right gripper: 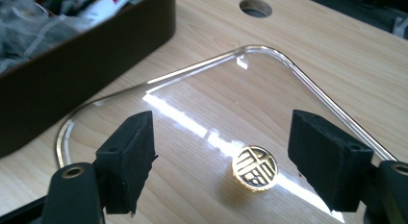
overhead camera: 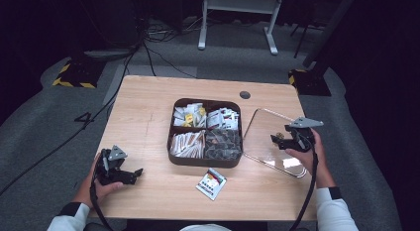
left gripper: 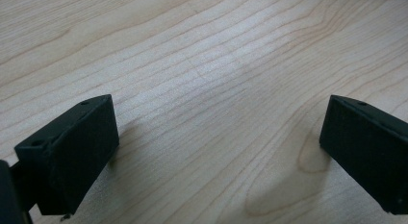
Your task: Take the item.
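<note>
Fingers of the right gripper stand wide apart with nothing pinched, poised over the clear lid, whose gold round knob sits between them, nearer the right-hand finger. The lid lies flat on the counter, just to the right of the brown compartment tray and not on it.

The likely trouble: the knob is low and small and the lid is slick, so if the fingers come down off-centre, one pad could strike the clear surface first and skid the lid sideways, either against the tray wall beyond the left-hand finger or toward the counter's near right edge, which lies close behind the gripper in the high view. A shallow pinch on the knob could also let the lid swing and tip once lifted.

Open room lies ahead of the fingers, toward the round cable hole.

Left gripper rests low over bare wood, fingers spread and empty, well away from the tray, with a loose sachet between it and the lid.
</note>
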`<action>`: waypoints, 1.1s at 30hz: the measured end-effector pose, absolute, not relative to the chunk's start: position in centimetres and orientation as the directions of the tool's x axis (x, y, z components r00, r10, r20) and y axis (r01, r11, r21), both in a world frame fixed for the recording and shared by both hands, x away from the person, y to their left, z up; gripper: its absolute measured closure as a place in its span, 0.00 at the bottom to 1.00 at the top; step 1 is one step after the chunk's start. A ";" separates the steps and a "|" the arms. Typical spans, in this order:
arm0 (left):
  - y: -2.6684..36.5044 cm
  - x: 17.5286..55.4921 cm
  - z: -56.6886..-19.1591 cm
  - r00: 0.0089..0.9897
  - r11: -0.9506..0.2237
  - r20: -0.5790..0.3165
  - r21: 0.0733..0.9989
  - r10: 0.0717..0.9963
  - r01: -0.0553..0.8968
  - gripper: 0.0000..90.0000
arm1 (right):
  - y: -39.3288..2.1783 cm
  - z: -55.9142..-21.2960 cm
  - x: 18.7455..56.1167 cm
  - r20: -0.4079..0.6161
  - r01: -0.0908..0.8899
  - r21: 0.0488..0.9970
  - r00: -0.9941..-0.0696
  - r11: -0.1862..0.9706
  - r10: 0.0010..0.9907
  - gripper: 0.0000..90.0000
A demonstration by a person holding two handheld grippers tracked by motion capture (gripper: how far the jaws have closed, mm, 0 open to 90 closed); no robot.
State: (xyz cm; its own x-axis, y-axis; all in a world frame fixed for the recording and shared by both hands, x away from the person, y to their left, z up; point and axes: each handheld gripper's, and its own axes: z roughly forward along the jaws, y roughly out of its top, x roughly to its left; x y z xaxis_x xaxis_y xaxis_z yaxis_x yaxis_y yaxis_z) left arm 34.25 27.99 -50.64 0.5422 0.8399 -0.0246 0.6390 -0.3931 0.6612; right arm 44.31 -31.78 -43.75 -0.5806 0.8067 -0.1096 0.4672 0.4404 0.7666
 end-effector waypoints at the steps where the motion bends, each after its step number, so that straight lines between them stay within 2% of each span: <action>1: 28.0 34.2 -50.6 0.542 -0.393 -0.025 0.661 0.840 0.639 0.00 | -31.8 -43.8 44.3 -0.110 0.467 0.767 -0.581 0.440 0.807 0.28; 16: 28.0 34.2 -50.6 0.541 -0.393 -0.024 0.661 0.840 0.639 0.00 | -33.3 -46.8 46.8 -0.075 0.534 0.744 -0.531 0.402 0.844 0.32; 33: 28.0 34.2 -50.6 0.542 -0.393 -0.025 0.661 0.840 0.639 0.00 | -34.5 -48.9 48.1 0.001 0.581 0.723 -0.541 0.374 0.841 0.50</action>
State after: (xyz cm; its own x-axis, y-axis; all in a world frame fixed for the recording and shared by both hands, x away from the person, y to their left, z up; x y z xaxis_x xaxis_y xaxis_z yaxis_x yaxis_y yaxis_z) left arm 34.25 27.99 -50.64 0.5420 0.8400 -0.0246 0.6390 -0.3929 0.6613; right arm 48.07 -34.46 -48.91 -0.5415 0.8407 0.0008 0.5813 0.3737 0.7228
